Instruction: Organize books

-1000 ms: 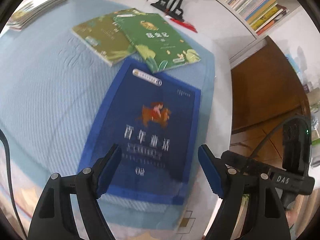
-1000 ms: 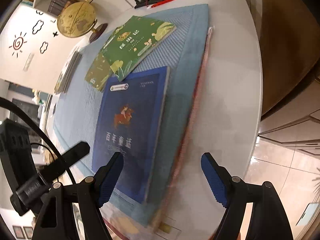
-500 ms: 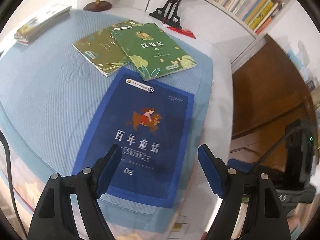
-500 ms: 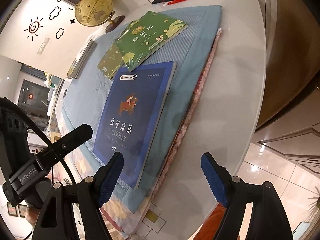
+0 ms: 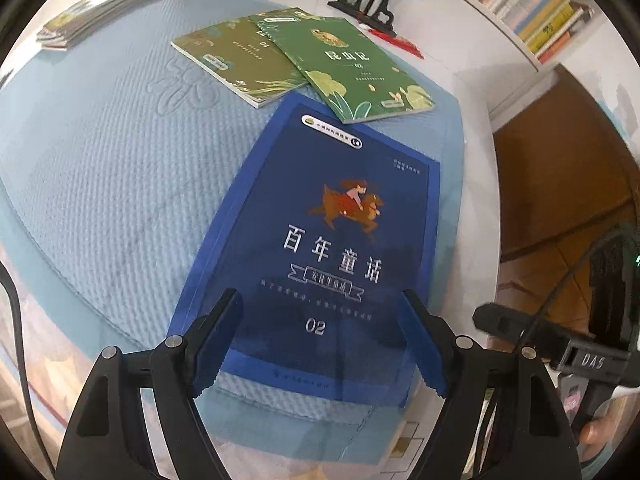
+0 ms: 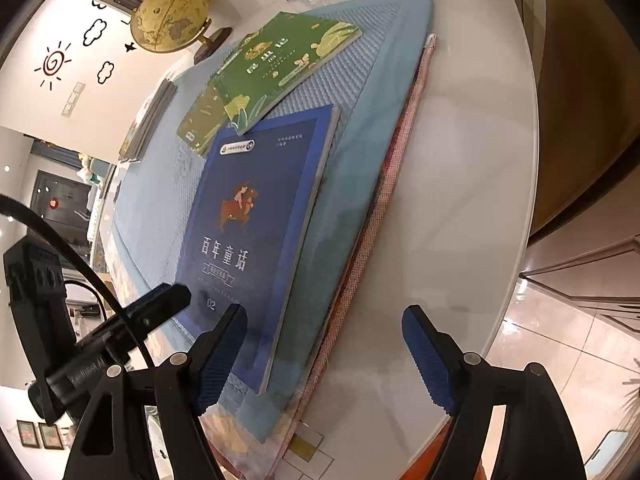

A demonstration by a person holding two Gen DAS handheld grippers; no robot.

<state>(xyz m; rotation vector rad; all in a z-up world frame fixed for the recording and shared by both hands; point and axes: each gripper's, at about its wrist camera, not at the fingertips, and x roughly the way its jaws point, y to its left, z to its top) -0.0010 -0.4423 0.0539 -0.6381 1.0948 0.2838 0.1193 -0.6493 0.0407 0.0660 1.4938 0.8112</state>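
Jaws: left gripper [image 5: 320, 338] wide, empty; right gripper [image 6: 324, 354] wide, empty | blue book [image 5: 320, 240] flat on mat [image 5: 112, 168]

White wall [image 6: 28, 92] with sun and cloud decals, bookshelf [image 5: 532, 12] behind, glossy tiled floor [image 6: 560, 344], perhaps beige.

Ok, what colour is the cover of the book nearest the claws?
Dark blue with a brighter blue border, white title lettering; clearest in the left wrist view.

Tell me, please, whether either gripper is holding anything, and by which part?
Nothing is held. The left gripper hangs open above the blue book; the right gripper is open beside its edge.
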